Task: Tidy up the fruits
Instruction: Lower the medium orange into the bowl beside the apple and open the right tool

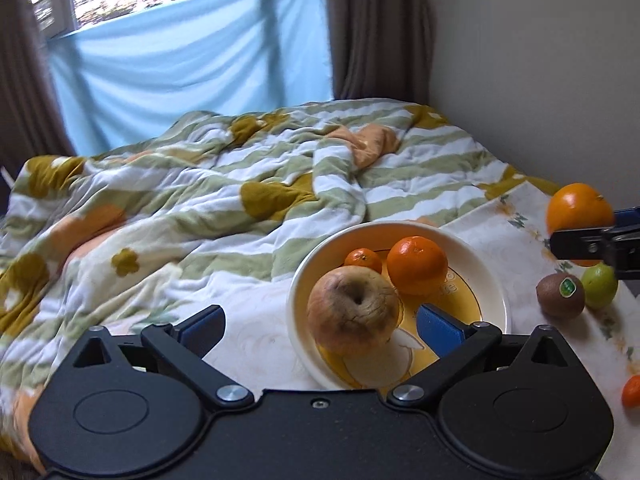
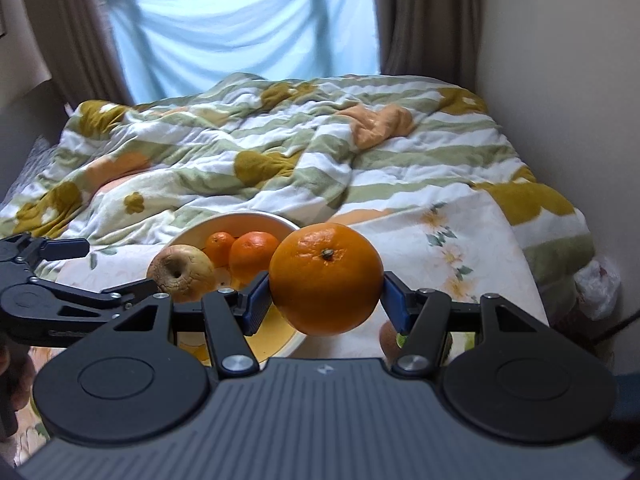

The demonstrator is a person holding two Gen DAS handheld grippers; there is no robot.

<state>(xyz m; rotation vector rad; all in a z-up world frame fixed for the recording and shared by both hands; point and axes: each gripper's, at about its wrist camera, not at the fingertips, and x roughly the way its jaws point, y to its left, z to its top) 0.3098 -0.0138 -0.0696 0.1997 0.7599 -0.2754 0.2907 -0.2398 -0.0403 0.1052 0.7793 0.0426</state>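
**Right gripper holds big orange; left gripper wide open at the bowl**

- Left gripper (image 1: 320, 326): fingers (image 1: 438, 330) spread as wide as they go, nothing clamped. The apple (image 1: 354, 310) sits between them in the left wrist view, but the blue pads are clear of it on both sides.
- Apple rests in the bowl (image 1: 486, 280), at its near edge, dimple facing the camera. Skin looks wrinkled and brownish.
- Same bowl also holds a medium orange (image 1: 418, 264), just beside the apple, and a small mandarin (image 1: 363, 260) behind them. Bowl is cream with a yellow printed inside.
- Right gripper (image 2: 325, 300): fingers (image 2: 256, 304) about half open, pads pressed on both sides of a large orange (image 2: 326, 278). Orange is lifted off the surface, stem end up. It sits just right of the bowl in the right wrist view.
- Loose fruit on the floral-cloth surface (image 1: 504, 232), right of the bowl: kiwi (image 1: 560, 296) with a green sticker, a green fruit (image 1: 600, 286) touching or just beside it (type unclear), and a small orange fruit (image 1: 632, 392) cut off at the frame edge.
- Behind the surface: bed with a rumpled striped floral blanket (image 1: 200, 200), a blue sheet (image 1: 192, 60) hung over the window, brown curtains either side.
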